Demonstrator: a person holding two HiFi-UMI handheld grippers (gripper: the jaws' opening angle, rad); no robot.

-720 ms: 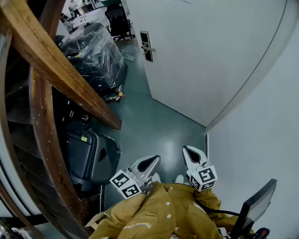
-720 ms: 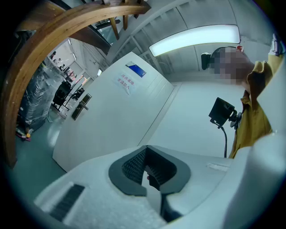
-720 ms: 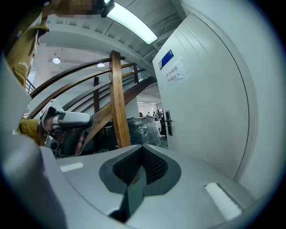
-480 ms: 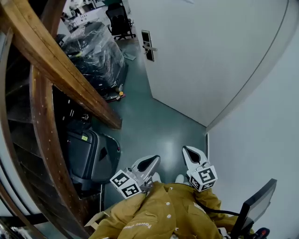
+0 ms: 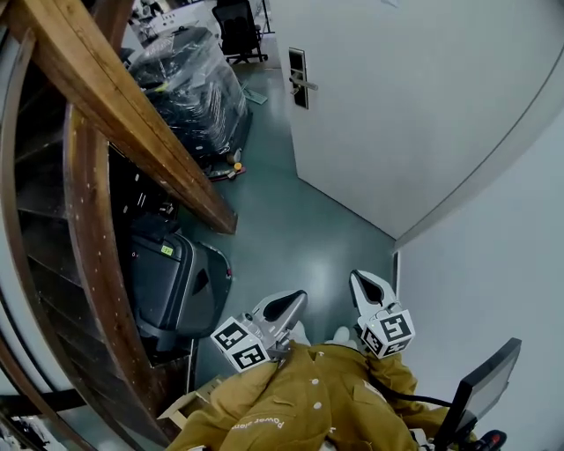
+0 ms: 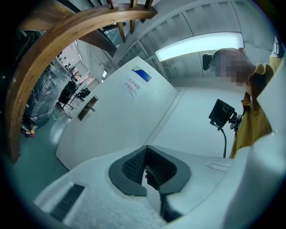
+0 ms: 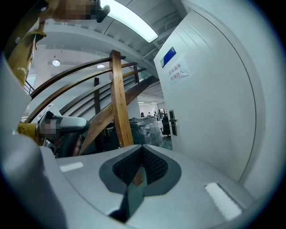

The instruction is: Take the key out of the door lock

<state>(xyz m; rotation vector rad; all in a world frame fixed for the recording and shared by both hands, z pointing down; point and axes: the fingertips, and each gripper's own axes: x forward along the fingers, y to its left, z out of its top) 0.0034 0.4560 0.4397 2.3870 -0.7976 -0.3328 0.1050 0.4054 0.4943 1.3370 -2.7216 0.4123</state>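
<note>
The white door (image 5: 397, 97) stands ahead, its dark lock plate (image 5: 300, 79) and metal handle (image 5: 305, 85) on the far edge. The lock plate also shows small in the left gripper view (image 6: 87, 108) and the right gripper view (image 7: 172, 121). No key can be made out at this distance. My left gripper (image 5: 291, 304) and right gripper (image 5: 363, 286) are held low and close to my body, far from the door. Both are shut with nothing between the jaws, as the left gripper (image 6: 147, 172) and right gripper (image 7: 140, 172) show in their own views.
A curved wooden stair rail (image 5: 132, 114) runs along the left. Under it stand a dark case (image 5: 176, 286) and a plastic-wrapped stack (image 5: 189, 88). An office chair (image 5: 238, 26) stands beyond the door. A white wall (image 5: 493, 264) closes the right; teal floor (image 5: 282, 229) leads to the door.
The head view has shifted, so the door and lock plate sit a little further right and lower in the picture. Both grippers stay shut in nearly the same place.
</note>
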